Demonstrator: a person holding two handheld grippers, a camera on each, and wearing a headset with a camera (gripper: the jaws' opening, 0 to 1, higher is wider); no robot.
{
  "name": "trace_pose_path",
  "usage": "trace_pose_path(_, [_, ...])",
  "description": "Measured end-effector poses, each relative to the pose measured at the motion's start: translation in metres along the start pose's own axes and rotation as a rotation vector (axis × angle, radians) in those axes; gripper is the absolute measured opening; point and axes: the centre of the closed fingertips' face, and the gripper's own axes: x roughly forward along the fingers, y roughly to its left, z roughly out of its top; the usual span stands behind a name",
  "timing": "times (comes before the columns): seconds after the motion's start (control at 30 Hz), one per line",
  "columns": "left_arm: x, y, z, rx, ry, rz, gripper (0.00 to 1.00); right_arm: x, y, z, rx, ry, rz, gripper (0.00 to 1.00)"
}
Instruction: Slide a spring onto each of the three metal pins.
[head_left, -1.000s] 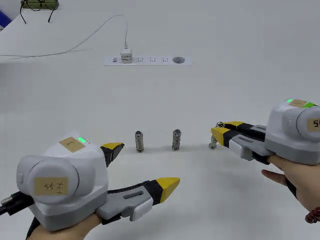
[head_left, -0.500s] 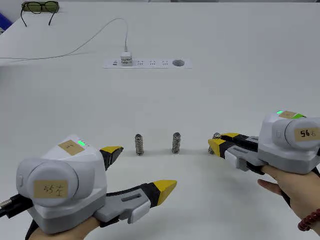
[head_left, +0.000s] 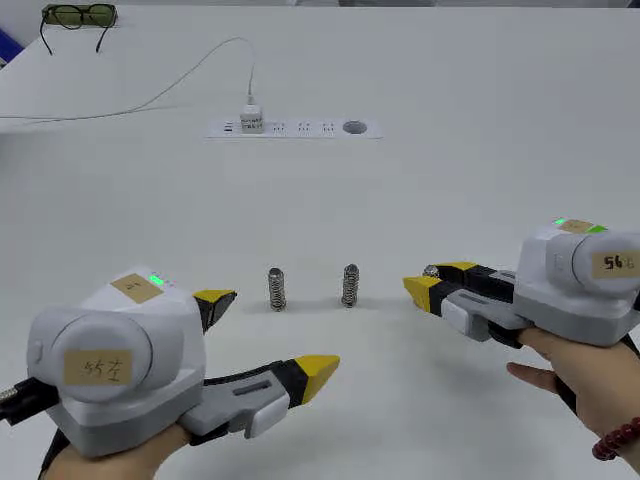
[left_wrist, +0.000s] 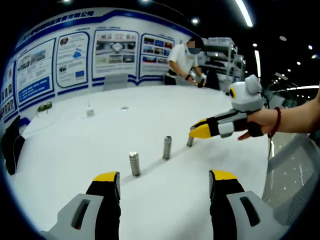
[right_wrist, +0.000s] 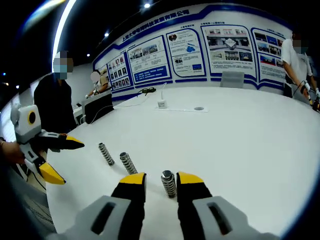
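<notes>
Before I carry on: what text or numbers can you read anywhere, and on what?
"55 左": handwritten label on the left gripper.
"56", last mark unclear: taped label on the right gripper.
Top tape on the left gripper: blurred.
Wall posters: too small to read.

power strip (head_left: 295, 128) mid-table | white charger (head_left: 251, 118) plugged in it | glasses (head_left: 78, 15) far corner

Left tongs (head_left: 270, 331), right tongs (head_left: 426, 283) yellow-tipped; beaded bracelet (head_left: 612, 440).
</notes>
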Motion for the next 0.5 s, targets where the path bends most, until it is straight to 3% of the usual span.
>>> trace_pose_path(0.4, [-0.006,0.011,0.01,-0.016,-0.018,0.011,0.76,-0.024,0.008,0.002,0.012,0.024,0.02,0.44])
trace_pose_path(0.5, [-0.009,0.012,0.008,-0.012,0.004,0.02,0.76,-0.03,0.01,0.003,0.021,0.025,0.026,0.48])
